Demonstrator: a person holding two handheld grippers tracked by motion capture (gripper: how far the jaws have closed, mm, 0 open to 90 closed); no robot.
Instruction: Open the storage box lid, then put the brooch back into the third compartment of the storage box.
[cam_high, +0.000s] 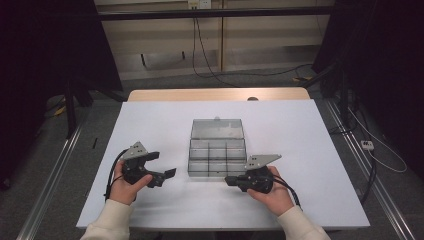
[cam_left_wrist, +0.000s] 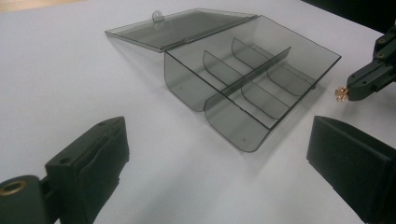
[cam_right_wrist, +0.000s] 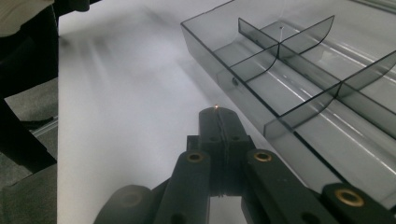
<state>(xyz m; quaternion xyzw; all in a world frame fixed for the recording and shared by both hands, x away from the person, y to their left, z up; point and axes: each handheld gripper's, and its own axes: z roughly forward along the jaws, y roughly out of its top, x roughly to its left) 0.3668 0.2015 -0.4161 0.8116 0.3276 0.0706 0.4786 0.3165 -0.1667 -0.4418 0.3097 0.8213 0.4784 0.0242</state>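
A smoky clear compartment box (cam_high: 217, 155) lies open on the white table, its lid (cam_high: 217, 128) folded flat behind it and its dividers bare. My left gripper (cam_high: 164, 164) rests left of the box, open, with nothing between its jaws (cam_left_wrist: 219, 154). My right gripper (cam_high: 227, 180) sits at the box's front right corner, shut on a tiny gold-coloured metal piece (cam_left_wrist: 342, 93) that pokes out of the tips (cam_right_wrist: 216, 108). In the right gripper view, the box (cam_right_wrist: 303, 84) lies just right of that gripper's tips (cam_right_wrist: 218, 115). From the left gripper view, the box (cam_left_wrist: 252, 79) stands ahead with the right gripper (cam_left_wrist: 364, 81) beside it.
The white table (cam_high: 300, 130) has open surface on all sides of the box. A wooden strip (cam_high: 215, 94) runs along the far edge. Cables (cam_high: 210, 65) trail over the floor behind, and metal rails (cam_high: 55, 170) flank the table.
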